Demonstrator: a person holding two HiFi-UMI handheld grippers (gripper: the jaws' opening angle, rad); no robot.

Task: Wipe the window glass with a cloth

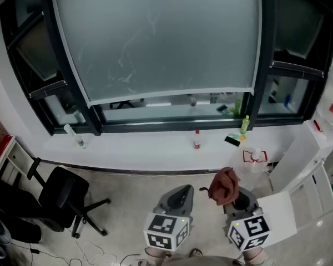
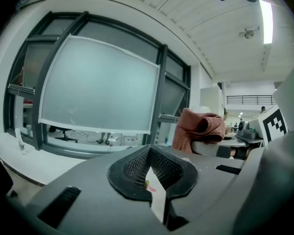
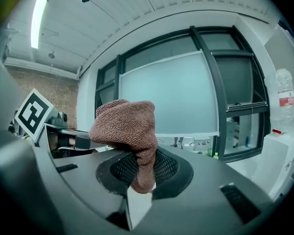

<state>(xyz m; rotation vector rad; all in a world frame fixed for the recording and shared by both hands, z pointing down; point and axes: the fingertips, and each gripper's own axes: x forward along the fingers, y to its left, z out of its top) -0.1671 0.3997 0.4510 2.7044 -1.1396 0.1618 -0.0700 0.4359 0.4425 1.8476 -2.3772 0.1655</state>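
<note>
While our right gripper (image 3: 139, 173) has its jaws clamped on one hanging fold of the brown cloth (image 3: 125, 124), our left gripper (image 2: 149, 155) has its jaws together on nothing. The window glass (image 1: 161, 37) stands well ahead, above the sill (image 1: 144, 151). We judge that so thin a hold may slip under wiping pressure, and a low stroke could topple the bottle (image 1: 197, 140) standing there.

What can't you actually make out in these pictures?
- Head view: what lies beyond the window glass, which looks frosted.
- Head view: the label on the red-capped bottle, too small to read.
- Right gripper view: how much cloth sits between the jaws; its bunched folds cover them.
</note>
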